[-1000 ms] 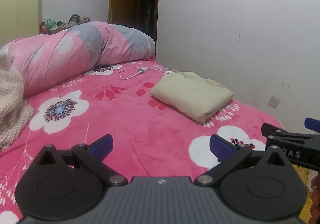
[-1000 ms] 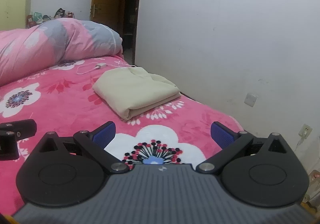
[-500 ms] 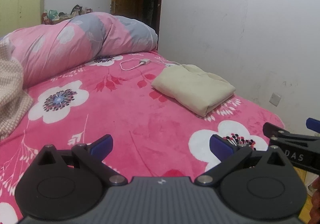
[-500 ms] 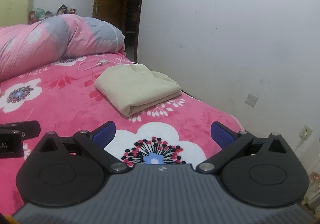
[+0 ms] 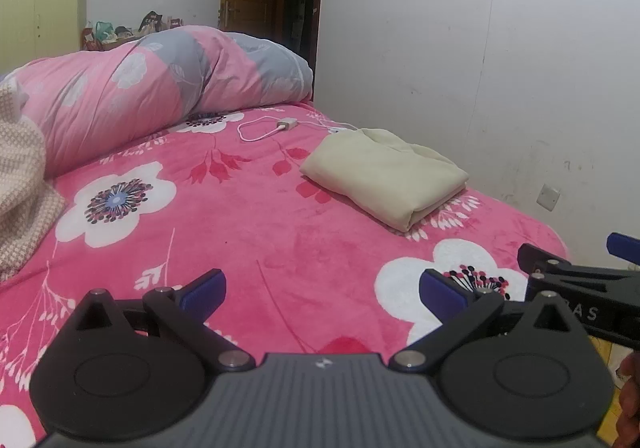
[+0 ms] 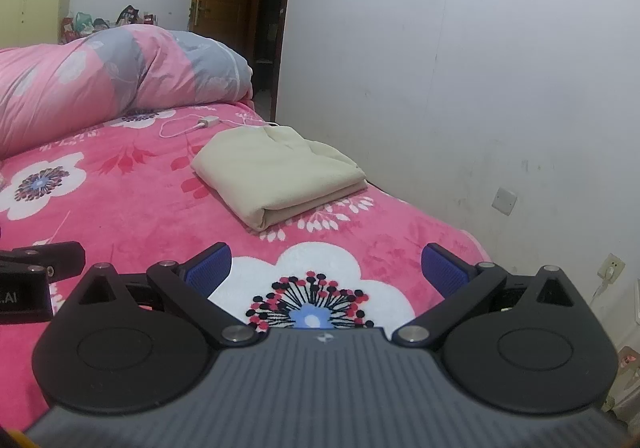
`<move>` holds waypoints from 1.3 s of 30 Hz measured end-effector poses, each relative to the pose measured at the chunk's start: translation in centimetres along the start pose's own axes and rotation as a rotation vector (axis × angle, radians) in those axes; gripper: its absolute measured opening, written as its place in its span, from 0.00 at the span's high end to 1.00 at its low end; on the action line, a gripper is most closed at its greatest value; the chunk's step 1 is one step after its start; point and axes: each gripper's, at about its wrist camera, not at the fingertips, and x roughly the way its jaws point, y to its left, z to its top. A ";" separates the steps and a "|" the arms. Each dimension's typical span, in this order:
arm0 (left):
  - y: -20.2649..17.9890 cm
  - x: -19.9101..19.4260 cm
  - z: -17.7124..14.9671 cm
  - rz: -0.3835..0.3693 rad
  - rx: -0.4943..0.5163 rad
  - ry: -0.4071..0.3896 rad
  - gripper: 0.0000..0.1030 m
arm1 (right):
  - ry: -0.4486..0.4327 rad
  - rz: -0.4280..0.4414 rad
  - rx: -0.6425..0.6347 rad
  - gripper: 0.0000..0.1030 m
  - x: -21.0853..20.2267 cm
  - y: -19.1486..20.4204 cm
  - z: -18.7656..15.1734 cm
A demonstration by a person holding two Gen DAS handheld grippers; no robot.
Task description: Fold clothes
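Note:
A cream garment [image 5: 384, 176] [image 6: 276, 168] lies folded into a flat rectangle on the pink flowered bedspread [image 5: 240, 232] [image 6: 120, 208], near the wall side. My left gripper [image 5: 322, 290] hovers open over the near end of the bed, well short of the garment, with nothing between its blue pads. My right gripper [image 6: 325, 268] is open too, above a white flower print, also short of the garment. A beige knitted cloth [image 5: 20, 184] lies heaped at the far left in the left wrist view.
A rolled pink and grey duvet [image 5: 160, 88] lies across the head of the bed. A white charger with cable [image 5: 280, 126] rests just behind the garment. The white wall [image 5: 480, 68] runs along the right of the bed, a wooden door [image 5: 256, 0] beyond.
Both grippers have drawn back slightly and tilted down over the bed's near end. The folded garment has not moved. Both stay open.

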 end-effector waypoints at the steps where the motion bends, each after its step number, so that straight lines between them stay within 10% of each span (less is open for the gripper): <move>1: 0.0 0.0 0.0 0.000 0.000 0.000 0.00 | 0.001 0.000 0.001 0.01 0.0 0.0 0.0; 39: -3.3 2.5 -0.5 -0.003 0.013 0.039 0.00 | 0.046 -0.019 0.029 0.01 2.6 -3.1 -0.8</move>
